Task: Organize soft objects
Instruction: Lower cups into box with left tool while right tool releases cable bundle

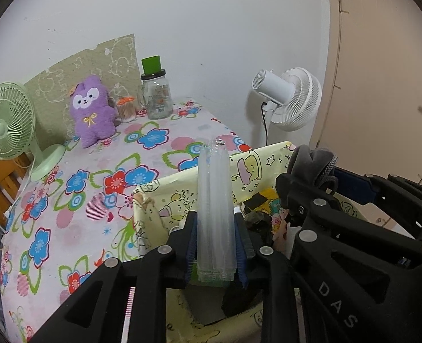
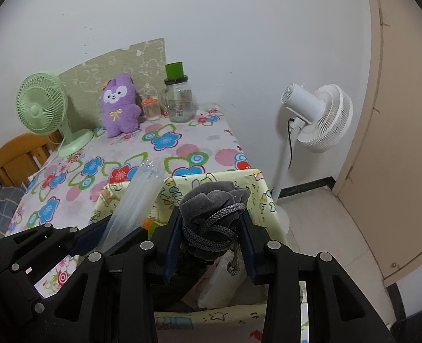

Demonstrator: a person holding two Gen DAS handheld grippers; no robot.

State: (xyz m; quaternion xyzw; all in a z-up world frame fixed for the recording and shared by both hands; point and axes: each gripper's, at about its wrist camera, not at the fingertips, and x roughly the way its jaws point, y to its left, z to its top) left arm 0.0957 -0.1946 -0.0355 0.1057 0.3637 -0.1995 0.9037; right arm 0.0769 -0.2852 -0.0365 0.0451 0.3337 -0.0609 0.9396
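Left wrist view: the left claw [image 1: 215,245] pinches clear bags [image 1: 214,200] over the box [image 1: 165,197], ready to drop. The right claw [image 2: 211,240] squeezes a grey pouch [image 2: 211,203] there too.

Both views are evenly lit by soft indoor light; only faint shadows are cast. Strong fisheye bending and black corner vignetting are seen. The white wall [image 1: 211,28] is slightly washed out; focus is held throughout.

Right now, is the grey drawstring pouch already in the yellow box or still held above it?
Still held. The grey drawstring pouch sits clamped between the right gripper pads, above the yellow box opening, its cord dangling.
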